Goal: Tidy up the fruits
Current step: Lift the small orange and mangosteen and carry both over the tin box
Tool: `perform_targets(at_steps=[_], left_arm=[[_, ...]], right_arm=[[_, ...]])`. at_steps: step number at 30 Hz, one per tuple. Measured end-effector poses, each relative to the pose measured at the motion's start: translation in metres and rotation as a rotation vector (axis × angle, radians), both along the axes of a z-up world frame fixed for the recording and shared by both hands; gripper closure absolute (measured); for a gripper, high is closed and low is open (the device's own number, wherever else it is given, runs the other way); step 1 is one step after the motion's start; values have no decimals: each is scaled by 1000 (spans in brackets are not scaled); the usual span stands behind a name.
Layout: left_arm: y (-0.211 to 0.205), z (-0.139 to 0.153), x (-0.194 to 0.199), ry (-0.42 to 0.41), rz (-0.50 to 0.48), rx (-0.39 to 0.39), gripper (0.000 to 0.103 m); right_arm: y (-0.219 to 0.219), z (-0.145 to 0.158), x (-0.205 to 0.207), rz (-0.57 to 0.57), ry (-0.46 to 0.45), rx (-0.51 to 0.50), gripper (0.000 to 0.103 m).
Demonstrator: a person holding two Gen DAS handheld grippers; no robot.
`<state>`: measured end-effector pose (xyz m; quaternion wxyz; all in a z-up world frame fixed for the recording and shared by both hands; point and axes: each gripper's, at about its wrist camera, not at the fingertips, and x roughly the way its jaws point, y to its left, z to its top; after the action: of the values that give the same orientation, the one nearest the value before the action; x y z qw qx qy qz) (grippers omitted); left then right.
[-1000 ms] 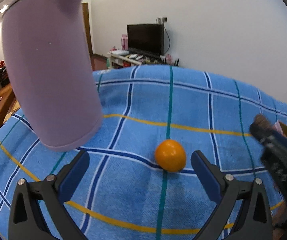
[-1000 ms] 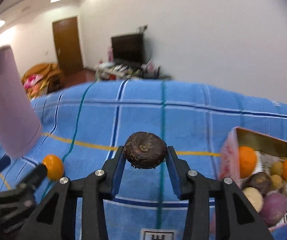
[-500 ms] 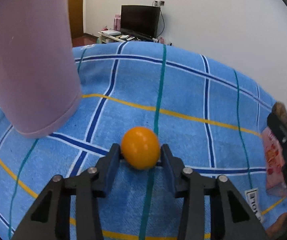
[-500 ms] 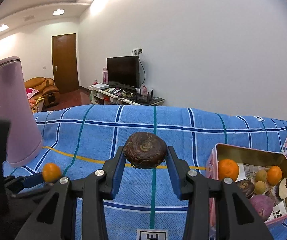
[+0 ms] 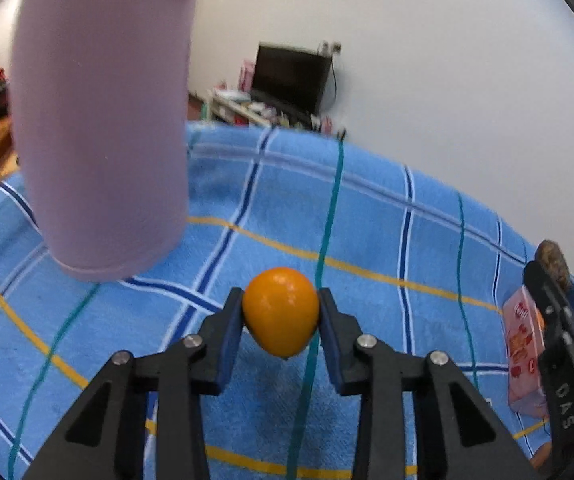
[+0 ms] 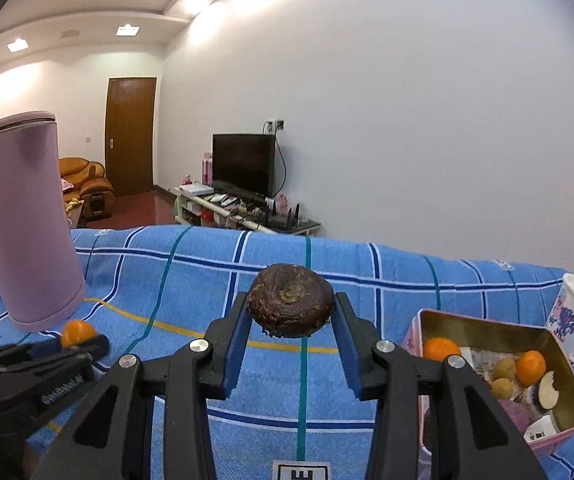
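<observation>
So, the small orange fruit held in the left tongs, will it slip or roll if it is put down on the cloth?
The orange fruit looks round and smooth, so it would probably roll. The left tongs pinch only its sides, so it may slip. It seems firm, not dented.

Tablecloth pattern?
Blue tablecloth checked with navy-and-white, teal and yellow lines; clearest in the right wrist view.

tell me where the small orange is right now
The small orange sits clamped in the left claw, just off the blue checked cloth, beside the tall lilac tumbler.
</observation>
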<state>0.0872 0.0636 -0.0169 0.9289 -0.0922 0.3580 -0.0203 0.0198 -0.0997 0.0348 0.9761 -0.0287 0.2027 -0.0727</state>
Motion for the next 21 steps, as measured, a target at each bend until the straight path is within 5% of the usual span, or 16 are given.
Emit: perform_targets(at_steps=[10, 21], left_arm=[[-13, 18, -15, -129, -5, 94, 65], [-19, 23, -32, -170, 17, 134, 65]], right_arm=[[-4, 3, -8, -24, -12, -8, 60], [-8, 5, -23, -19, -7, -6, 60]])
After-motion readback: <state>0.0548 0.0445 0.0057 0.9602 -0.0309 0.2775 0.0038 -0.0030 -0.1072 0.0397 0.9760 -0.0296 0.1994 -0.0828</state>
